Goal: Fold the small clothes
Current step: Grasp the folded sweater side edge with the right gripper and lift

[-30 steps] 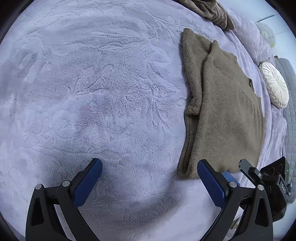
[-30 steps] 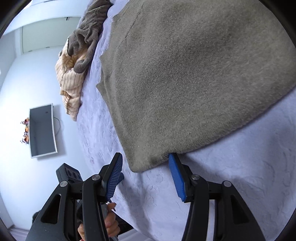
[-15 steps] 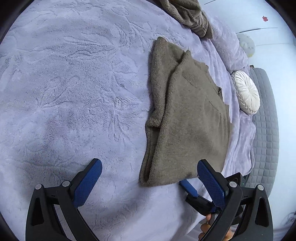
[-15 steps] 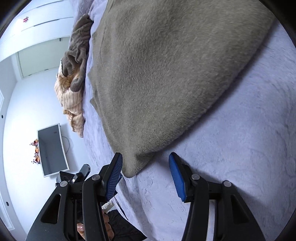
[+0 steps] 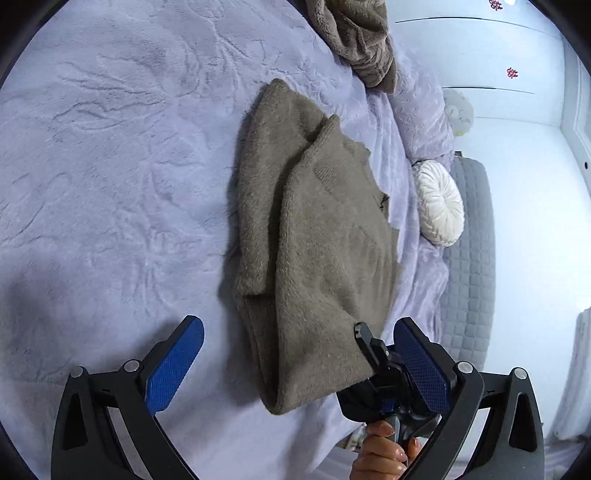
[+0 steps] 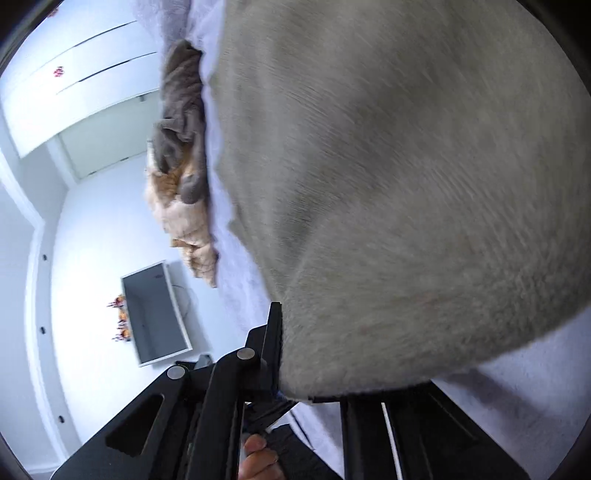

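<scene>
A taupe knitted sweater [image 5: 325, 240], partly folded, lies on the lilac fleece bed cover [image 5: 110, 184]. My left gripper [image 5: 299, 363] is open, its blue pads on either side of the sweater's near hem without touching it. My right gripper [image 5: 364, 339] is at the near right corner of the sweater, held by a hand [image 5: 384, 450]. Its jaws are closing and pinch that corner, which is raised off the cover. In the right wrist view the sweater [image 6: 406, 184] fills the frame and drapes over the right gripper [image 6: 295, 391], hiding one finger.
A heap of brown clothing [image 5: 358, 33] sits at the far end of the bed; it shows as grey cloth [image 6: 184, 122] on an orange striped garment [image 6: 184, 221]. A round white cushion [image 5: 439, 203] and grey quilted padding [image 5: 469, 258] lie to the right. A screen [image 6: 155, 314] hangs on the wall.
The right gripper went from open around the sweater's corner to clamped on it, and the corner has lifted. The left gripper swung right, so the sweater's hem now lies between its fingers.
</scene>
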